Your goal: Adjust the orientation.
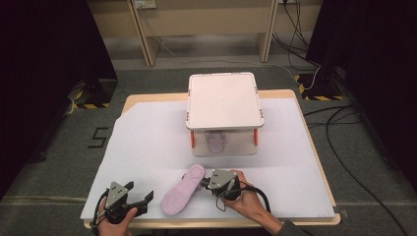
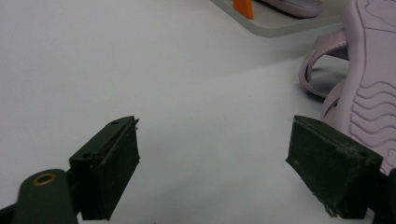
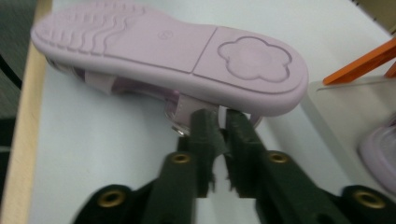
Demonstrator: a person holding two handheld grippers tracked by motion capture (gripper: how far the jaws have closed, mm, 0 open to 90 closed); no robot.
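Right gripper (image 3: 223, 122): clenched on heel strap of lilac sandal (image 1: 183, 190), sole-up at table's near edge. Left gripper (image 1: 140, 201): released, beside sandal. White sheet (image 1: 147, 147) over wooden table (image 1: 129, 102); lidded box (image 1: 223, 101) behind; grey carpet (image 1: 54, 167).

In my right gripper view, my right claw (image 3: 222, 122) pinches a strap of the upturned lilac rubber sandal (image 3: 173, 49), whose upper hides beneath its sole. At the right edge, a second lilac sandal (image 3: 380, 149) inside the clear lidded plastic box (image 3: 336, 109) is cut off and blurred.
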